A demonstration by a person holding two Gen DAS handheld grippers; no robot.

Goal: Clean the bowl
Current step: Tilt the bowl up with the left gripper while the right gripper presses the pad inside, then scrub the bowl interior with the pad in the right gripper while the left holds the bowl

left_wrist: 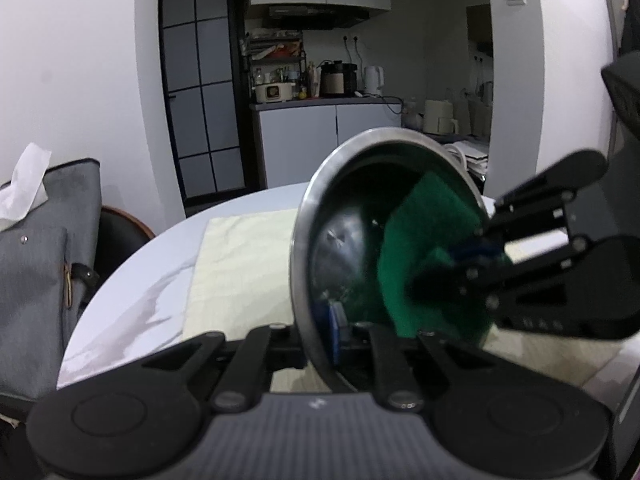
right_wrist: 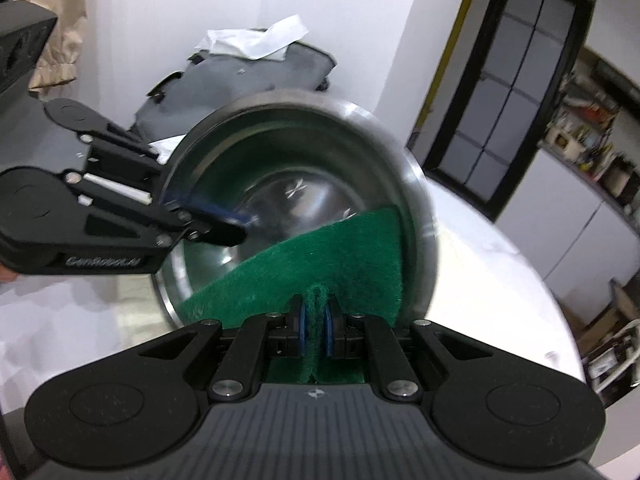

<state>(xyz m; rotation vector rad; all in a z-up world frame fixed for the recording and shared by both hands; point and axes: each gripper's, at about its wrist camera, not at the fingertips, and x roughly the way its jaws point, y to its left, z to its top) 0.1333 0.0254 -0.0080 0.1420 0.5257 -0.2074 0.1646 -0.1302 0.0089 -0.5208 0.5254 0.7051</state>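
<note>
Steel bowl (left_wrist: 348, 208) is up off the white tabletop (left_wrist: 160, 280), tipped on edge, mouth facing the right tongs (right_wrist: 316, 320). Left tongs (left_wrist: 324, 340) are clamped on its rim, one blue pad inside, one outside. Right tongs are pinched tight on a fold of the green scouring pad (right_wrist: 320, 256), and that pad lies pressed against the bowl's inner wall. Beneath sits a pale cloth (left_wrist: 240, 264); a grey bag (left_wrist: 44, 264) with white tissue stands beside the tabletop.
</note>
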